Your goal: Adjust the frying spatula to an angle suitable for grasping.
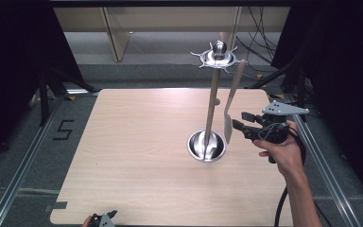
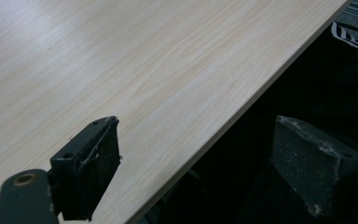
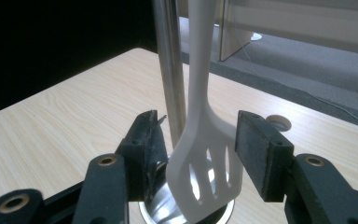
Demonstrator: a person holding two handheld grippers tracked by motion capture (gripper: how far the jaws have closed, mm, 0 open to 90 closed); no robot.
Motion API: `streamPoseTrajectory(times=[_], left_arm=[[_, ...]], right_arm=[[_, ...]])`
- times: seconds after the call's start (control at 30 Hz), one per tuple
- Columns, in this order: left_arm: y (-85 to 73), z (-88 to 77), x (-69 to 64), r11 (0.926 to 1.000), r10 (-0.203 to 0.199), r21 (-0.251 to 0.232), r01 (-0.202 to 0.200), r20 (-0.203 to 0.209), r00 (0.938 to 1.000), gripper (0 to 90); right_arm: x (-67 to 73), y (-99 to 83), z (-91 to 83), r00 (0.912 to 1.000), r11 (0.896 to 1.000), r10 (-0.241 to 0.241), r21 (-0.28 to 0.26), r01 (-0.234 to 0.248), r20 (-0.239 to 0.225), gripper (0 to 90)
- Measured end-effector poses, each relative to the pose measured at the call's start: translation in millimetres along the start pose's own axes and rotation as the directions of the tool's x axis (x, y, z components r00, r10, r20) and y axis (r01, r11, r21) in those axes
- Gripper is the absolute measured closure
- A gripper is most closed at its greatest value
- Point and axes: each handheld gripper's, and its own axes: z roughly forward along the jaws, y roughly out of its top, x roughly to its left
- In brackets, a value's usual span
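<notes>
The work in hand looks like hanging the white slotted spatula (image 1: 229,101) on the metal stand (image 1: 211,106), and the step now is letting it go cleanly. The right gripper (image 1: 237,121) sits at the right side of the table (image 1: 137,156), level with the spatula's blade. Its jaws are spread, with the blade between them and a gap showing on each side in the right gripper view, so the pads (image 3: 261,149) do not press on it. To do this well, I judge the gripper should back away straight to the right without brushing the blade, since a nudge could set the spatula swinging or lift its handle off the hook. It would be wise to check that the handle end is seated at the spiked ring (image 1: 217,57) on top of the stand before pulling clear; whether it is fully hooked is too small to tell.

The spatula is pale and flat, with long slots in its blade and a slim handle. It hangs nearly upright, just right of the pole, with its blade above the round shiny base (image 1: 207,145).

The left gripper (image 2: 186,158) rests at the near edge of the table, jaws spread wide and holding nothing.
</notes>
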Motion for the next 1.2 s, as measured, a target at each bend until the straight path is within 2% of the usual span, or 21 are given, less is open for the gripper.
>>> streamPoseTrajectory(times=[0.17,0.2,0.23,0.27,0.33,0.37,0.4,0.47,0.5,0.7,0.73,0.77,0.9,0.93,0.97,1.0,1.07,1.1,1.13,1.17,1.2], left_arm=[[-0.3,0.5,0.2,1.0,-0.001,0.0,0.001,-0.002,1.0,14.8],[0.3,-0.4,0.2,1.0,0.007,-0.003,-0.007,0.008,0.9999,14.8],[1.2,-2.7,2.4,0.9986,0.05,0.019,-0.05,0.023,0.9985,14.8],[1.5,-2.6,2.5,0.9982,0.058,0.016,-0.058,0.02,0.9981,14.8],[1.3,-2.2,1.8,0.9993,0.038,0.007,-0.038,0.016,0.9992,14.8],[0.5,-1.3,0.2,0.9999,0.01,-0.003,-0.01,0.007,0.9999,14.8],[0.5,-1.3,0.2,0.9999,0.01,-0.002,-0.01,0.01,0.9999,14.8],[1.2,-2.8,2.6,0.9982,0.055,0.021,-0.056,0.025,0.9982,14.8],[0.8,-1.2,-0.3,0.9999,0.011,-0.007,-0.011,0.012,0.9999,14.8],[0.8,-2.4,0.9,0.9999,0.013,-0.002,-0.013,0.005,0.9999,14.8],[0.2,-2.0,0.0,1.0,0.0,-0.01,0.0,0.016,0.9999,14.8],[1.2,-3.1,1.5,0.9997,0.026,-0.001,-0.026,0.017,0.9995,14.8],[1.5,-2.7,2.0,0.9995,0.033,-0.001,-0.033,0.018,0.9993,14.8],[1.6,-2.0,1.8,0.9995,0.031,0.002,-0.031,0.02,0.9993,14.8],[0.6,-0.9,-1.0,0.9996,-0.018,-0.022,0.019,0.016,0.9997,14.8],[1.5,-2.8,2.5,0.9995,0.03,0.003,-0.03,0.025,0.9992,14.8],[1.8,-1.5,0.3,0.9998,-0.01,-0.019,0.01,0.011,0.9999,14.8],[1.1,-0.4,-1.6,0.9987,-0.042,-0.029,0.042,0.013,0.999,14.8],[2.5,-1.4,0.5,0.9998,-0.01,-0.017,0.01,0.01,0.9999,14.8],[2.8,-0.9,0.4,0.9998,-0.009,-0.02,0.009,0.011,0.9999,14.8],[3.2,-1.3,1.4,0.9999,0.01,-0.004,-0.01,0.011,0.9999,14.8]], right_arm=[[1.5,-12.7,1.4,0.9995,1.0,-0.019,-0.018,0.019,0.024,49.5],[1.3,-13.7,1.8,0.9996,1.0,-0.019,-0.009,0.019,0.022,48.9],[0.7,-15.3,0.8,0.9994,1.0,-0.026,0.007,0.025,0.025,48.6],[-0.8,-16.4,0.0,0.999,1.0,-0.031,-0.002,0.031,0.031,48.5],[-1.3,-18.7,-1.2,0.9997,1.0,-0.006,-0.006,0.006,0.023,47.9],[-3.3,-19.7,-1.8,0.9992,1.0,-0.025,-0.012,0.025,0.032,47.6],[-2.7,-21.1,-2.5,0.9992,1.0,-0.009,-0.005,0.009,0.039,47.1],[-4.0,-23.4,-2.8,0.9992,1.0,-0.009,0.008,0.009,0.039,46.9],[-4.3,-25.2,-1.6,0.9994,1.0,-0.006,0.005,0.005,0.035,46.7],[-5.2,-33.4,1.2,0.9991,0.999,0.0,0.038,-0.002,0.042,44.2],[-4.7,-35.4,1.5,0.9991,0.999,0.001,0.044,-0.003,0.042,43.7],[-4.9,-36.4,1.2,0.9992,0.999,-0.003,0.051,0.001,0.041,43.3],[-5.3,-41.9,0.5,0.9986,0.997,0.014,0.069,-0.018,0.05,39.6],[-7.0,-42.7,0.8,0.9986,0.998,-0.001,0.069,-0.003,0.053,39.4],[-6.0,-44.9,1.9,0.9984,0.998,0.018,0.065,-0.022,0.054,39.2],[-6.3,-46.3,1.7,0.9983,0.997,0.018,0.077,-0.022,0.055,38.9],[-5.7,-50.6,3.9,0.9985,0.996,0.031,0.078,-0.035,0.046,38.6],[-7.4,-52.3,4.2,0.9988,0.996,0.01,0.085,-0.014,0.048,38.6],[-6.8,-53.8,4.0,0.9984,0.994,0.024,0.101,-0.029,0.052,38.5],[-9.3,-55.4,5.5,0.9983,0.996,-0.002,0.094,-0.003,0.057,38.4],[-7.7,-56.8,5.1,0.9978,0.993,0.028,0.109,-0.034,0.06,38.3]])
